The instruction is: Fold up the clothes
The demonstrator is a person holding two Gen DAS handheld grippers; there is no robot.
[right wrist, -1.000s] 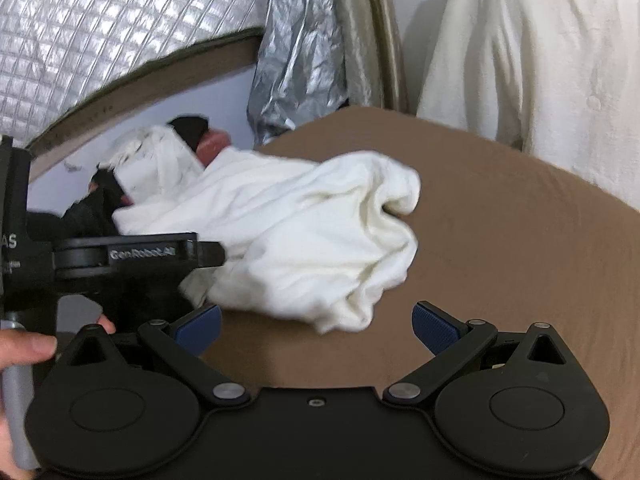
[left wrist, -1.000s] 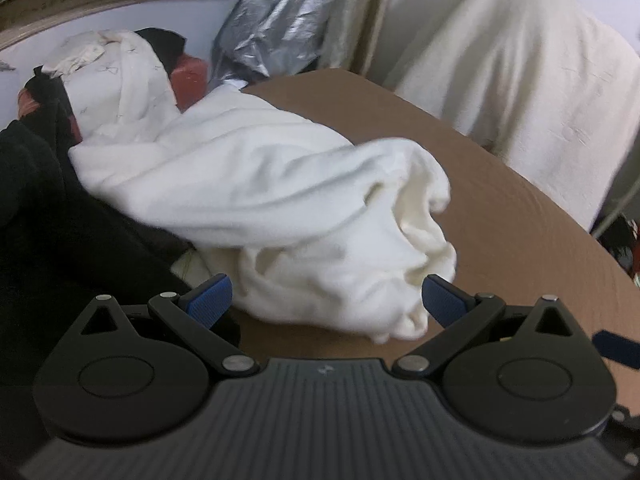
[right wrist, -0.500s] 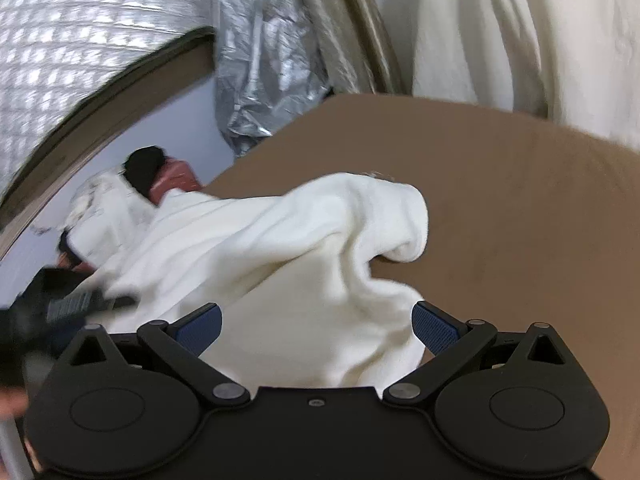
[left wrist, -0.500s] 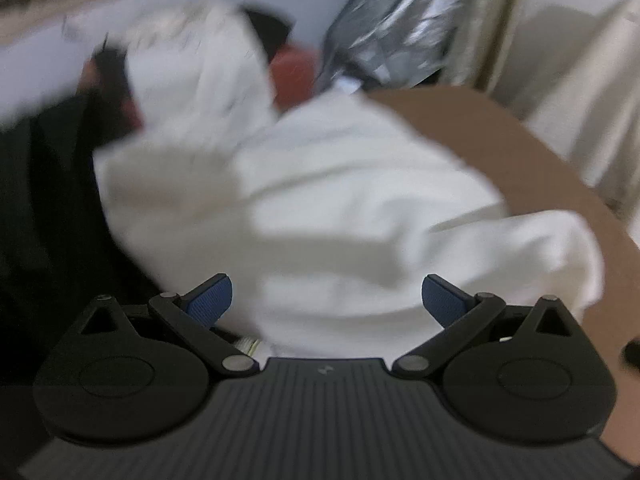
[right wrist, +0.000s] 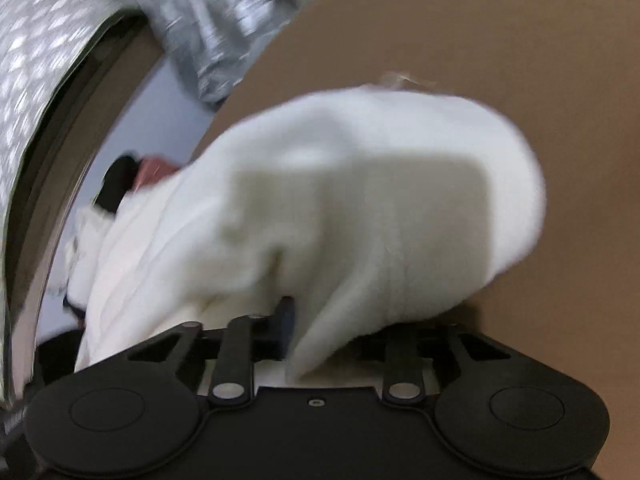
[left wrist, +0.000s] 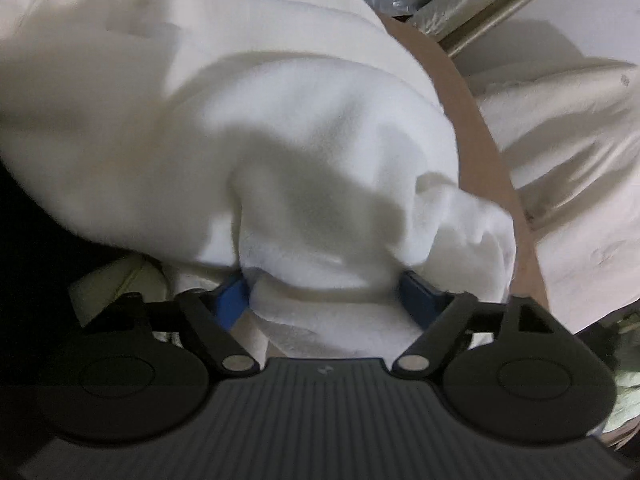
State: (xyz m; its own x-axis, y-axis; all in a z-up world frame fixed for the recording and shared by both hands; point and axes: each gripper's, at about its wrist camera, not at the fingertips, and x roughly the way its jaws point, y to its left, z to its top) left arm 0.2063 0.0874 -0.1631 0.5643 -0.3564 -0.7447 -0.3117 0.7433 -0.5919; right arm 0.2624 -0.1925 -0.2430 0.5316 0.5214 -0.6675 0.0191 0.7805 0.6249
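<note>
1. A thick, fluffy white fleece garment [left wrist: 288, 128] lay bunched in soft rounded folds on the smooth brown counter [left wrist: 480, 128]; its nap looked plush and matte, and both views of it were blurred.
2. The left tongs [left wrist: 326, 296], black plastic with blue pads [left wrist: 232, 300], stood spread wide, with a lump of the white fleece garment filling the gap between them and touching both pads; they were not clamped on it.
3. The right tongs [right wrist: 324, 332] had their black linkage arms drawn close together and pinched a fold of the white fleece garment [right wrist: 360, 208], which draped over and hid most of the fingertips.
4. In the right wrist view the counter [right wrist: 540, 60] showed a curved edge and an even tan face.
5. To the left of the garment lay a dark heap of black cloth [left wrist: 24, 248], its detail lost in shadow.
6. Behind the counter hung crinkled silver foil sheeting [right wrist: 224, 28] and a quilted reflective panel [right wrist: 36, 44] with a diamond pattern.
7. A cream-coloured draped cloth [left wrist: 572, 160], smooth and slightly creased, covered something bulky beyond the counter's far edge.
</note>
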